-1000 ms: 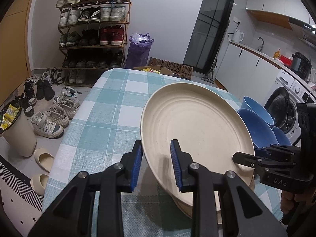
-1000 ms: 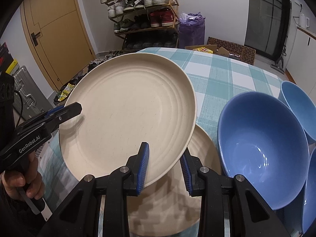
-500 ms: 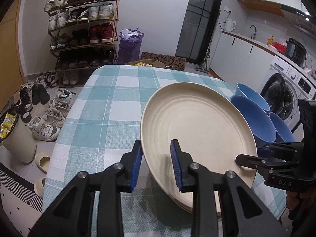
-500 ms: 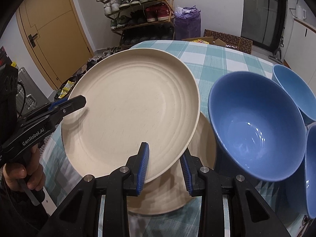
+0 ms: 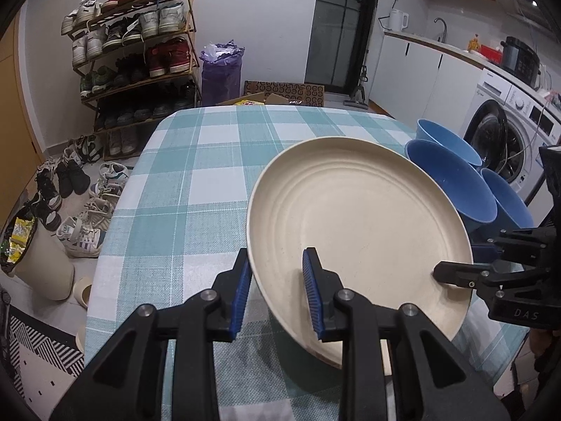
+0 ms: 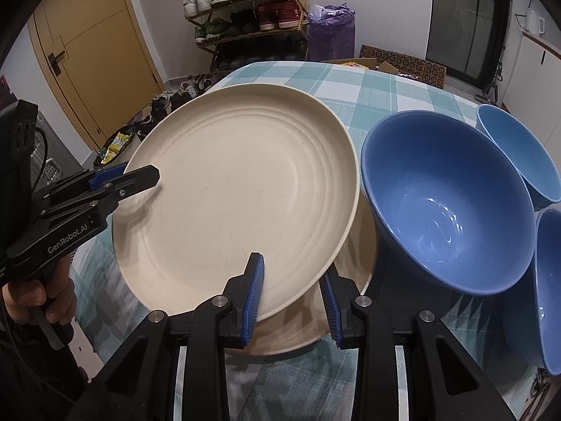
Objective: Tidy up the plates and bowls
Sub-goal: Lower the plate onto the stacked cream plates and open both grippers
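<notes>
A cream plate hangs tilted just above a second cream plate that lies on the checked table. My left gripper straddles the upper plate's near rim with jaws open. My right gripper straddles the opposite rim, jaws also open. Each gripper shows in the other's view: the right, the left. Three blue bowls stand to the right of the plates.
The checked table stretches beyond the plates. A shoe rack, loose shoes and a bin lie on the floor to the left. A washing machine and counter stand on the right.
The upper plate has come lower and flatter, closer to the plate beneath it. Both grippers moved with it and kept their jaw gaps.
</notes>
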